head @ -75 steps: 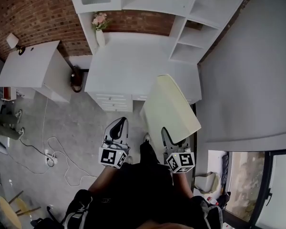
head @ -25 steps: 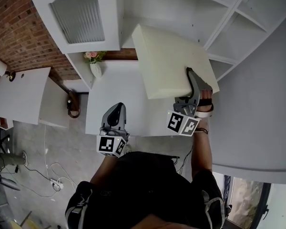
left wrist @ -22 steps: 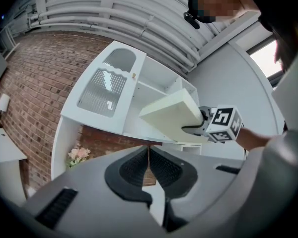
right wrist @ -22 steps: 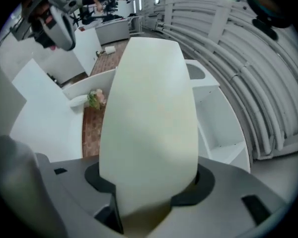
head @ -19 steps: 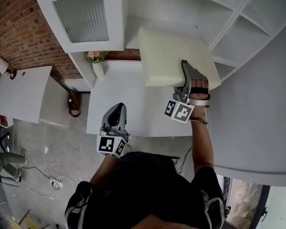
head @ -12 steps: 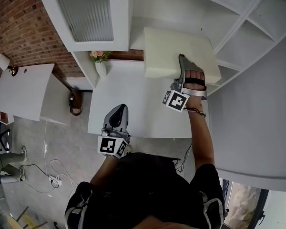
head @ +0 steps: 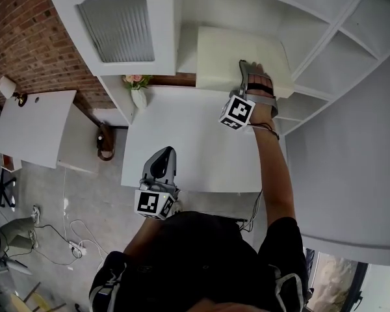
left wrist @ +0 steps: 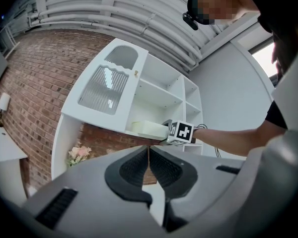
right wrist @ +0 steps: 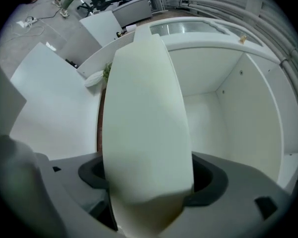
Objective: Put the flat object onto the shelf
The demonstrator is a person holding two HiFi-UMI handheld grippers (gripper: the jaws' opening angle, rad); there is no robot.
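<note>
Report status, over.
Left tool shut, empty. Right tool opening, slab between jaws. Slab on shelf. Nothing in the way.

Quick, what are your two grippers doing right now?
Left gripper: jaws shut, empty.
Right gripper: jaws opening, with the flat cream pad between them, lying on the shelf.

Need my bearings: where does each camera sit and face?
Head view: on the head, facing steeply down; shows left gripper, right gripper, right arm, torso.
Left gripper view: on the left gripper, facing the shelf; own jaws together.
Right gripper view: looks into the shelf; own jaws opening, flat object between.
Shared: head and left gripper views show the right gripper.
</note>
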